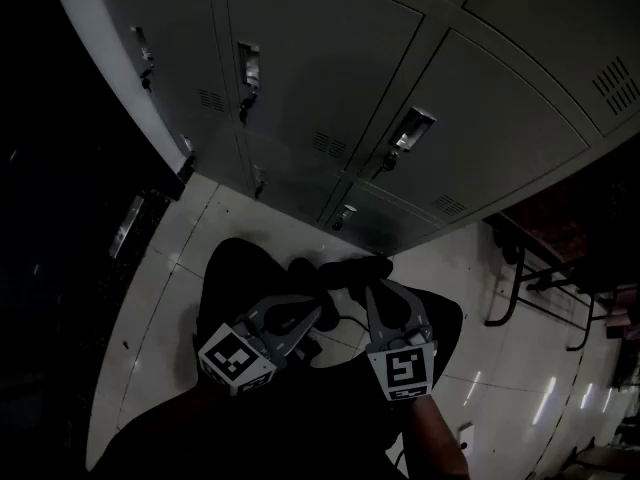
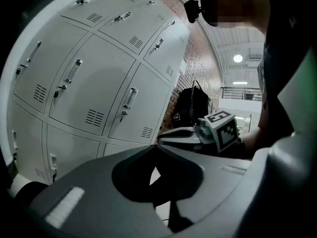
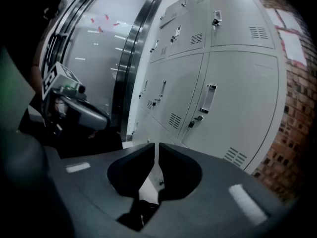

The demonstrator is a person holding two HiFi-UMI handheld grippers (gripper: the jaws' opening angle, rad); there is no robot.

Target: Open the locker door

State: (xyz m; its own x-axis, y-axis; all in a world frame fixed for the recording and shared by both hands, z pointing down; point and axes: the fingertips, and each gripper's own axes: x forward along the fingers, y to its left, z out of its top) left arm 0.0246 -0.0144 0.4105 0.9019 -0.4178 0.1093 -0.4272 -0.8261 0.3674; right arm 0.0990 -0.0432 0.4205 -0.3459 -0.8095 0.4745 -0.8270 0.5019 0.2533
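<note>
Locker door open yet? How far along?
Done: nothing. Every locker door in view is shut. In hand: nothing. The left gripper and right gripper are empty, jaws all but closed, held low and short of the doors. Remaining: reach a handle, grip it, pull the door open.

No readable text, number or brand. Left cube [image 1: 237,358], right cube [image 1: 403,370]: black-and-white square patterns only, no letters. Lockers [image 1: 330,68]: nothing legible on doors. Black bag [image 2: 192,105]: small white mark, too small to read. White sheets [image 3: 294,47] on brick wall: unreadable.
</note>
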